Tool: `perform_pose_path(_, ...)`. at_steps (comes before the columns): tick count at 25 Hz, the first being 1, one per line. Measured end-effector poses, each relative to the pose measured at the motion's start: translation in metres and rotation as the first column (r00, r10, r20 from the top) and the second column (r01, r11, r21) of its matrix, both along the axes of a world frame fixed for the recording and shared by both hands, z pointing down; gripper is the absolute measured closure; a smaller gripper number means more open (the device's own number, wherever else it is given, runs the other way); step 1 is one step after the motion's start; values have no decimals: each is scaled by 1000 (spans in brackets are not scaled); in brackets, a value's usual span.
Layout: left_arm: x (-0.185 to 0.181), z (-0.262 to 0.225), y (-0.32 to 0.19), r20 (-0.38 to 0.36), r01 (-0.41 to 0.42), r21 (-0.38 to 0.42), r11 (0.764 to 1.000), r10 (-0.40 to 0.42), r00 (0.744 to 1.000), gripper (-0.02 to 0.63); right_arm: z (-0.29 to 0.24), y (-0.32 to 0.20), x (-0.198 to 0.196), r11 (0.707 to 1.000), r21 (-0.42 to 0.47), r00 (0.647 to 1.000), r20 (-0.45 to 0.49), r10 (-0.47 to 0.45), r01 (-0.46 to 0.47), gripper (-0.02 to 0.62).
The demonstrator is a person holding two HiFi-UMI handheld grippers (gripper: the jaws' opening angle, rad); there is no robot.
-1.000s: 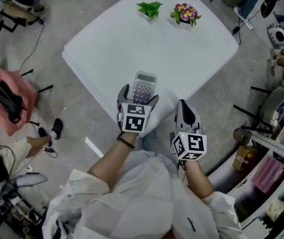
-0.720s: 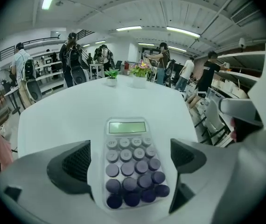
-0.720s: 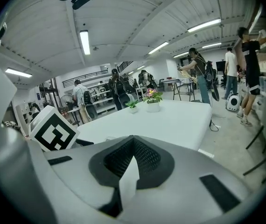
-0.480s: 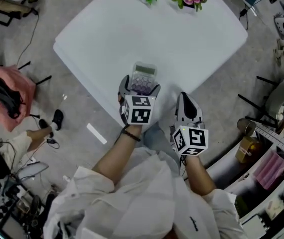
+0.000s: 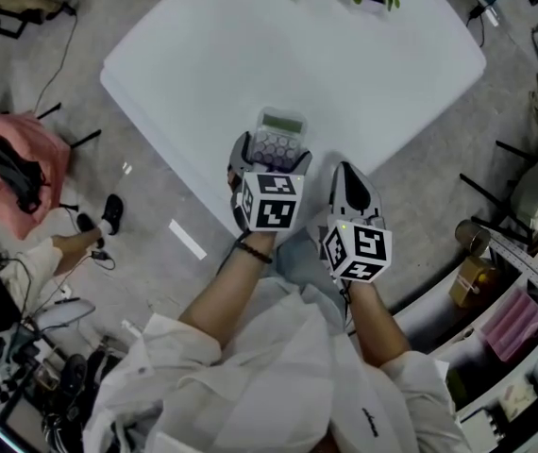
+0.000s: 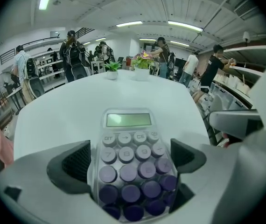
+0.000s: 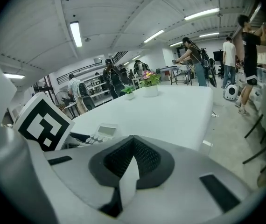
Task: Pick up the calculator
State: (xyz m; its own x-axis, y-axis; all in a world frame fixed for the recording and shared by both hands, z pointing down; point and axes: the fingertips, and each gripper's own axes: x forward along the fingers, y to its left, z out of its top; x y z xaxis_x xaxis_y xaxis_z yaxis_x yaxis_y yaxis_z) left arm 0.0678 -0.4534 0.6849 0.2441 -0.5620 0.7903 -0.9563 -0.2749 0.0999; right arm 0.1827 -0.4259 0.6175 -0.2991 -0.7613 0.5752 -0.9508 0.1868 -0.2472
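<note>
The head view shows the left gripper (image 5: 271,159) at the near edge of the white desk (image 5: 193,55). The calculator (image 5: 279,138) pokes out ahead of its marker cube (image 5: 271,202), which hides the grip itself. The left gripper view supplies that: both jaws press against the calculator's long sides beside the purple keys. Its display points away toward a green potted plant (image 6: 112,68) and a flowering one (image 6: 142,62). Whether it is off the desk I cannot tell. The right gripper (image 5: 349,179) hovers just beside, near the desk's edge. Its own view shows the jaws together on nothing, with the calculator off to the left.
</note>
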Motion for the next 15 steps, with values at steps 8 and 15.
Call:
perform_pose_path(8, 1, 3, -2, 27, -2, 21, 1000, 2, 1000, 94, 22, -3, -10, 998, -66, 1000, -8, -5, 4, 577)
perform_pose_path(15, 3, 5, -5, 35, -16, 40, 999, 14, 999, 97, 22, -4, -13, 998, -64, 1000, 0, -4, 4, 577)
